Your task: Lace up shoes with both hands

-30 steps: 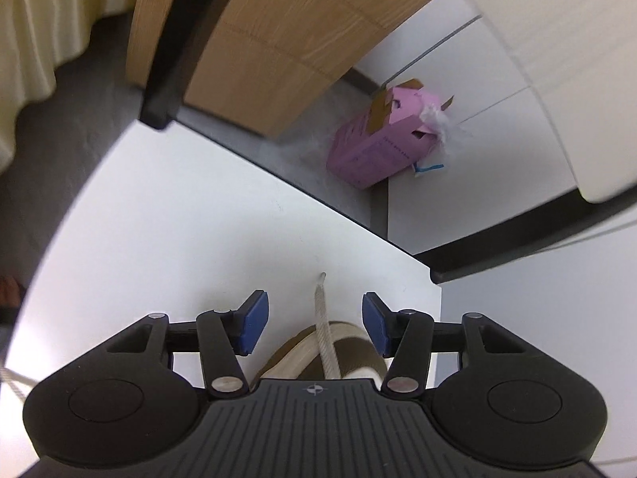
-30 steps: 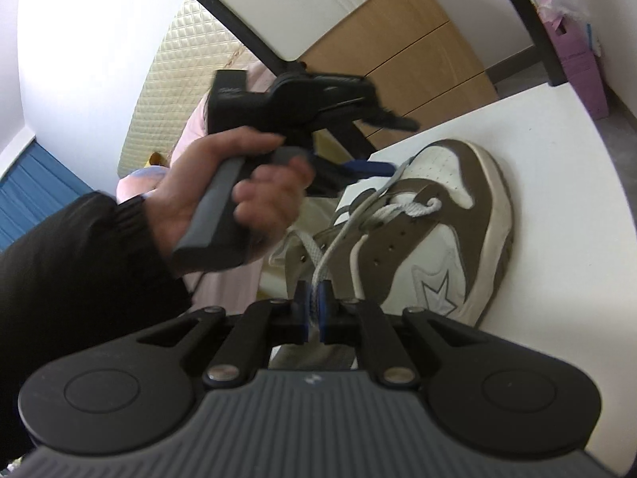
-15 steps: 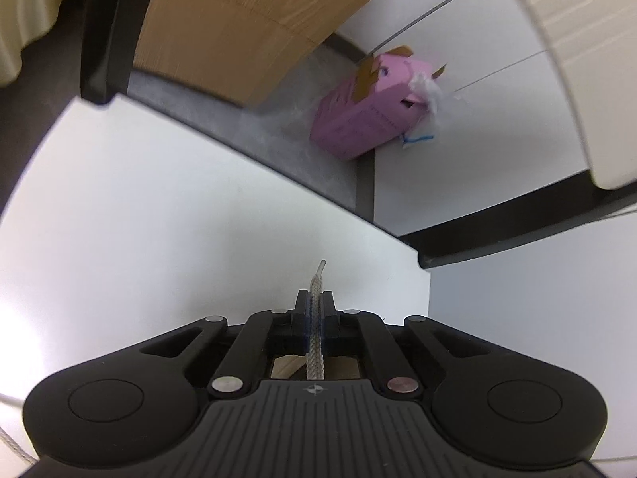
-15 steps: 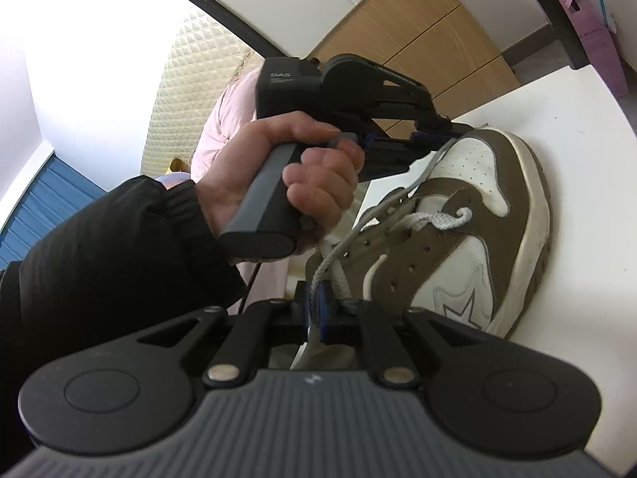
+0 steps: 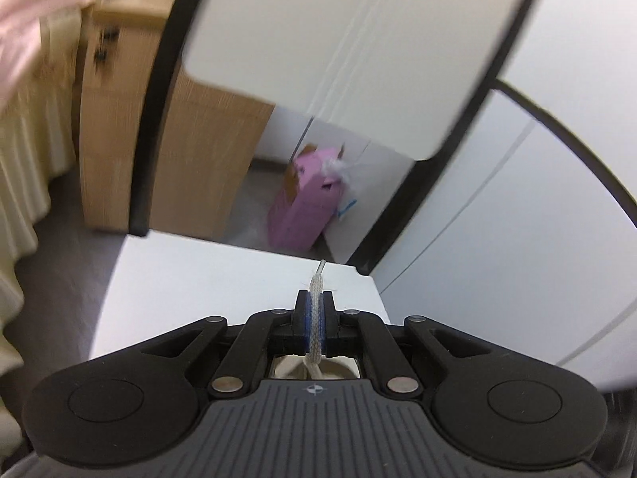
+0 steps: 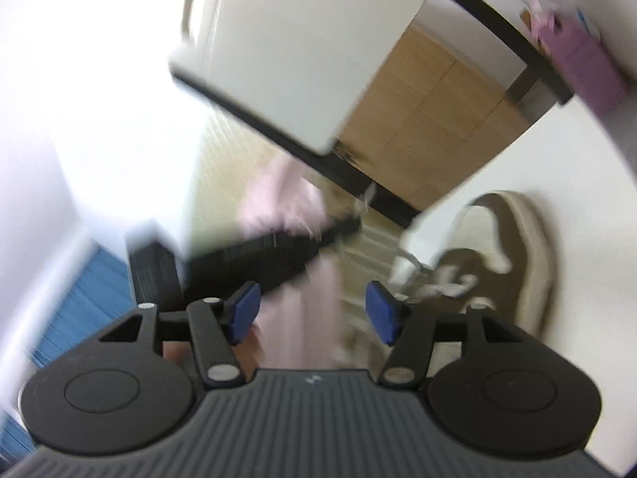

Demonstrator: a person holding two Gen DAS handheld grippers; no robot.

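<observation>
Left gripper (image 5: 314, 320) pinches lace (image 5: 314, 310) near aglet, above white table (image 5: 199, 279). Right gripper (image 6: 314, 316) opening, nothing between pads. Shoe (image 6: 513, 255) lies on table, right of it. Advice: draw lace taut, straight; regrip slack near eyelets.

table (image 5: 191, 279): white top, black leg at its 11 o'clock corner
floor (image 5: 67, 235): grey
cabinet (image 5: 199, 151): light wood, at 11 o'clock
curtain (image 5: 20, 183): cream, pleated, at 9 o'clock
box (image 5: 304, 207): pink cardboard, at 12 o'clock against white wall
light: bright glare at 10 o'clock, right view
</observation>
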